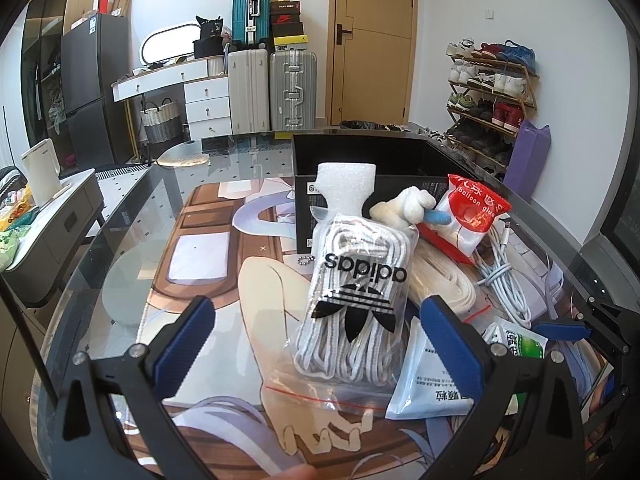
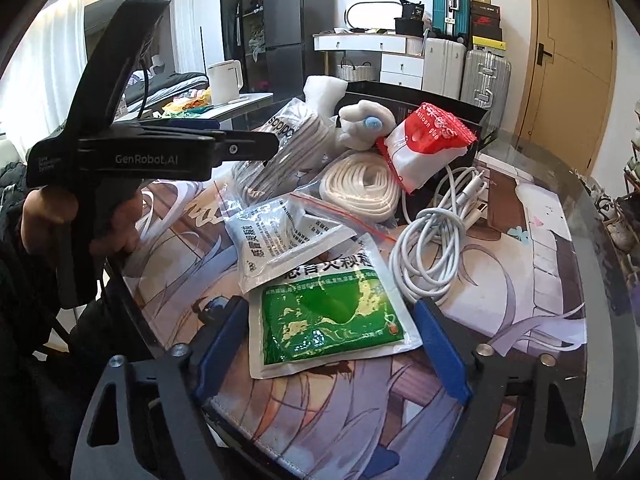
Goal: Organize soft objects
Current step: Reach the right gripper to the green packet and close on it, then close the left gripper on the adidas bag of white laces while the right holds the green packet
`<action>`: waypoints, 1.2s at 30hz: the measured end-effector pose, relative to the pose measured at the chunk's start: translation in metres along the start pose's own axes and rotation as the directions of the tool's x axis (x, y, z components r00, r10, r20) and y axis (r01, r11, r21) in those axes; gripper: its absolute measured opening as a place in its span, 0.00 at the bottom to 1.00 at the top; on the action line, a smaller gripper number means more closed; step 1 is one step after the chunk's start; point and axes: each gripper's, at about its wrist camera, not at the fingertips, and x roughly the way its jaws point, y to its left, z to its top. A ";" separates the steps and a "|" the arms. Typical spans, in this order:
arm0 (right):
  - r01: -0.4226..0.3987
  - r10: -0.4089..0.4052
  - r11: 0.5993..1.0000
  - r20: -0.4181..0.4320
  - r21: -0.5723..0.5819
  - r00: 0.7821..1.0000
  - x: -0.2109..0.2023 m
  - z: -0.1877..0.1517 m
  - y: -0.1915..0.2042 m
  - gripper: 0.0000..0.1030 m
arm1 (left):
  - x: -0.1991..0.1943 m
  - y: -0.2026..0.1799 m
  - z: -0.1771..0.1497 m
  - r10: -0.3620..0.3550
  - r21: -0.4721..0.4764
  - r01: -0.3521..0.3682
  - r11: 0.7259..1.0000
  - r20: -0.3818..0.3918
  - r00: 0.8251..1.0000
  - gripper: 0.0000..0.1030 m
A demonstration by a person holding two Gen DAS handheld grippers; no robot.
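A clear bag of white laces (image 1: pixel 356 292) lies on the glass table, between the spread fingers of my open left gripper (image 1: pixel 318 312). Behind it sit a white foam piece (image 1: pixel 346 184), a white plush toy (image 1: pixel 404 204) and a red-and-white balloon glue bag (image 1: pixel 472 208). In the right wrist view my right gripper (image 2: pixel 330 308) stands open astride a green sachet (image 2: pixel 328 320) that lies flat. Its blue pads (image 2: pixel 224 332) stand at the sachet's side edges. A white-blue sachet (image 2: pixel 280 236) lies just beyond, partly under the laces bag (image 2: pixel 280 140).
An open black box (image 1: pixel 360 152) stands behind the pile. A bagged coil of flat white cord (image 2: pixel 360 184) and a tangled white cable (image 2: pixel 432 248) lie to the right. A hand (image 2: pixel 48 216) holds the left gripper's handle. The table's rim (image 2: pixel 592 208) curves at right.
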 end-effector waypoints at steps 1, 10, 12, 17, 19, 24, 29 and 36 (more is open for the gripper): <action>-0.001 0.001 1.000 0.001 0.001 1.000 -0.001 0.000 -0.001 0.77 | 0.000 0.000 0.000 0.000 0.000 0.000 1.000 -0.001 1.000 1.00; -0.015 0.015 1.000 0.002 0.002 1.000 -0.010 -0.005 -0.006 0.61 | 0.000 -0.001 0.000 0.002 0.000 -0.002 1.000 -0.001 1.000 1.00; -0.018 0.018 1.000 0.003 0.004 1.000 -0.012 -0.007 -0.006 0.60 | 0.000 -0.001 -0.001 0.002 0.001 -0.002 1.000 -0.001 1.000 1.00; -0.022 0.021 1.000 0.008 0.013 1.000 -0.016 -0.010 -0.007 0.54 | 0.000 -0.001 0.000 0.002 0.001 -0.002 1.000 -0.001 1.000 1.00; -0.034 0.034 0.999 0.012 0.021 0.999 -0.018 -0.012 -0.009 0.52 | 0.000 -0.001 0.000 0.002 0.001 -0.002 1.000 -0.002 1.000 1.00; -0.050 0.049 0.998 0.034 0.041 0.998 -0.025 -0.013 -0.012 0.47 | 0.000 -0.001 -0.001 0.003 0.002 -0.003 1.000 -0.004 1.000 1.00; -0.056 0.053 0.997 0.053 0.054 0.997 -0.030 -0.015 -0.014 0.43 | 0.000 0.000 -0.003 0.008 0.005 -0.008 1.000 -0.013 1.000 1.00; -0.066 0.063 0.996 0.067 0.054 0.996 -0.038 -0.015 -0.013 0.39 | 0.009 0.004 0.000 0.009 -0.003 -0.009 1.000 -0.063 0.998 1.00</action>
